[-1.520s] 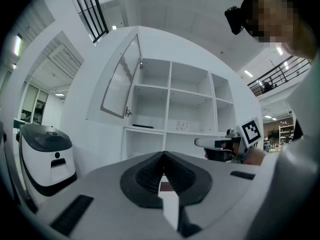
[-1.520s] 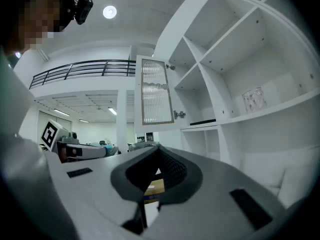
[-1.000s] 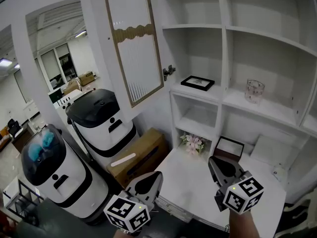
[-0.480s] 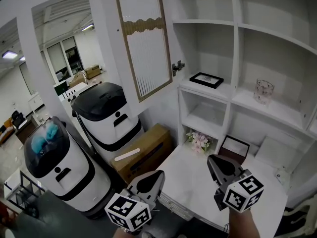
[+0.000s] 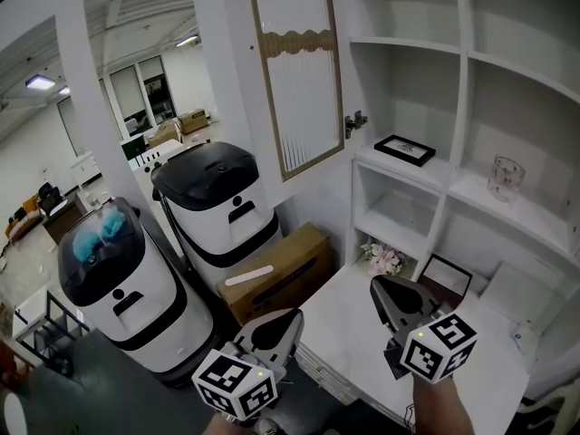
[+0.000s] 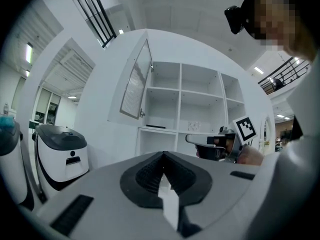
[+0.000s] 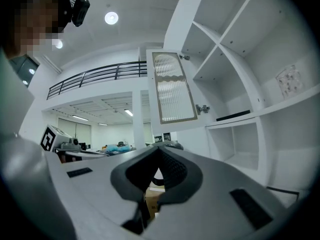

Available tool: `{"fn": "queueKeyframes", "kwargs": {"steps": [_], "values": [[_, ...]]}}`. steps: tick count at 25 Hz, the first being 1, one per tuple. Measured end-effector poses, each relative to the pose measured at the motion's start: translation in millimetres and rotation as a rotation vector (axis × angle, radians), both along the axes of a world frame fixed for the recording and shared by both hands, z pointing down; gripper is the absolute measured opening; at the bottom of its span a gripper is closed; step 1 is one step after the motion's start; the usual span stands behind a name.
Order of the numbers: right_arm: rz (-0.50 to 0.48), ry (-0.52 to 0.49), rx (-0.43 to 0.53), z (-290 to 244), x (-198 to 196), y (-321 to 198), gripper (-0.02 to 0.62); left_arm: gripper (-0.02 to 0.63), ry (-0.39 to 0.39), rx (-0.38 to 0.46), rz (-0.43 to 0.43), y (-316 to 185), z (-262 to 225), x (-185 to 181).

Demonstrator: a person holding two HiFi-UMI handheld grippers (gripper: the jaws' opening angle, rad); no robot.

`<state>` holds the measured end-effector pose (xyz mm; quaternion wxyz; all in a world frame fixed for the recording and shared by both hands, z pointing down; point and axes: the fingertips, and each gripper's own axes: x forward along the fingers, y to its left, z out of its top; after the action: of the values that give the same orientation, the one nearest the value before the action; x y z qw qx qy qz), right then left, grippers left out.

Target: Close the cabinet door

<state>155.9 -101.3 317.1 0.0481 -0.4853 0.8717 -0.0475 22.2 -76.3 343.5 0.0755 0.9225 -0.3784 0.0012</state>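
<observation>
Left gripper (image 5: 288, 317) and right gripper (image 5: 378, 286) sit low in the head view. Both point up the frame toward the shelving, jaws pressed together on nothing. Above them, at upper centre, the cabinet door (image 5: 299, 71) stands open — a tall panel, long axis upright, hinged on its right edge to the white cabinet (image 5: 464, 80) and angled out to the left, ribbed pane in plain sight.

Left gripper view: jaws closed and empty at lower centre; the door hangs nearly edge-on at the shelves' upper left.

Right gripper view: jaws likewise together with nothing between them — the door shows broadside at centre, upright, well apart from both grippers.
</observation>
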Motion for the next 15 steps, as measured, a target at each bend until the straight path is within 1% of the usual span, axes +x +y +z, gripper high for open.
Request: {"fn": "queueKeyframes", "kwargs": {"steps": [6, 10, 12, 15], "values": [[-0.062, -0.013, 0.015, -7.7, -29.2, -13.4, 0.005, 0.003, -0.013, 0.0, -0.051, 0.8, -0.7, -20.5], [-0.092, -0.012, 0.016, -7.0, -49.9, -24.4, 0.005, 0.003, -0.007, -0.006, -0.072, -4.3, 2.6, -35.2], [-0.096, -0.008, 0.02, -10.0, -60.3, -30.5, 0.005, 0.003, -0.001, -0.008, -0.069, -9.8, 4.1, -39.9], [-0.09, -0.002, 0.028, -16.0, -72.7, -41.6, 0.005, 0.003, 0.004, -0.01, -0.043, -20.1, 6.3, -42.7]]}}
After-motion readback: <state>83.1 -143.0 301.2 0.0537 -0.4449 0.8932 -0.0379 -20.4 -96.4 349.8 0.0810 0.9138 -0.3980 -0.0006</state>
